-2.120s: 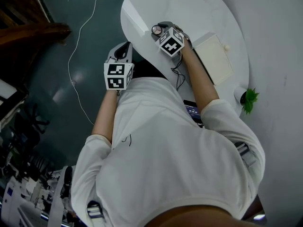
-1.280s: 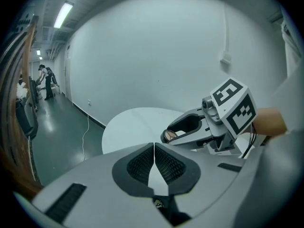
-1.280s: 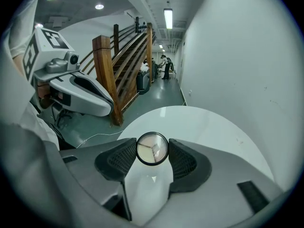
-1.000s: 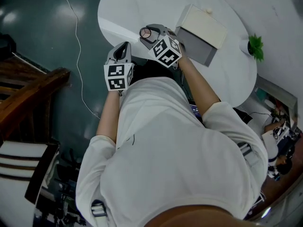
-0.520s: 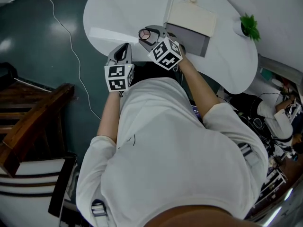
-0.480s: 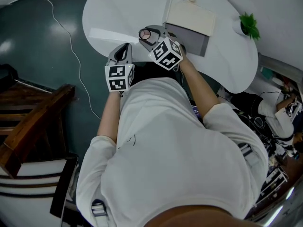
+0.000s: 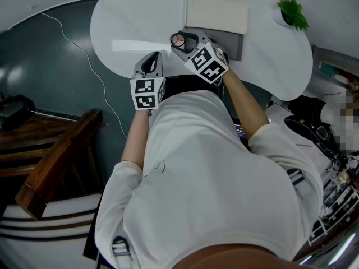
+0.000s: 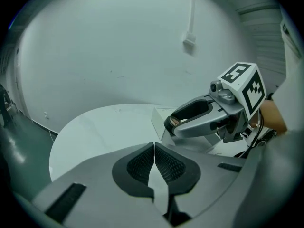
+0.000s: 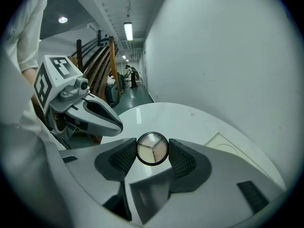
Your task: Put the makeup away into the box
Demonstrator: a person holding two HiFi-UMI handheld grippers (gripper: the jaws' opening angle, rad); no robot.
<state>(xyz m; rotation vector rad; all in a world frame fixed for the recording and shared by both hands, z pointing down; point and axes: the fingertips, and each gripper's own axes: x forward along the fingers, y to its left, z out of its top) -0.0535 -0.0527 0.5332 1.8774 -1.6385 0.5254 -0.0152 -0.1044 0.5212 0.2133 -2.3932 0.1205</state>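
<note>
The left gripper (image 8: 153, 161) is at the near edge of the white table (image 7: 126, 21). Its two jaws are pressed together and there is nothing between them.

Next to it is the right gripper (image 9: 152, 150). It is squeezing a little round makeup pot (image 9: 152, 148) with a black rim and three soft colours inside. The jaws press on the rim from each side. The pot is up in the air over the table, close to the box (image 7: 216, 14) but not in it yet.

The box sits just past the pot. It has a cream top with a small knob and grey sides. The top looks shut (I can't see any gap to drop things in). Further right, a small green plant (image 7: 291, 11) stands near the table's edge.

What could go wrong? The pot is round and smooth, and only its thin rim is held. I think it could slip out or twist if the squeeze gets loose. It could then roll off the table. Also, if the lid is on, the pot has nowhere to go. The empty left gripper would likely need to lift the lid first.
</note>
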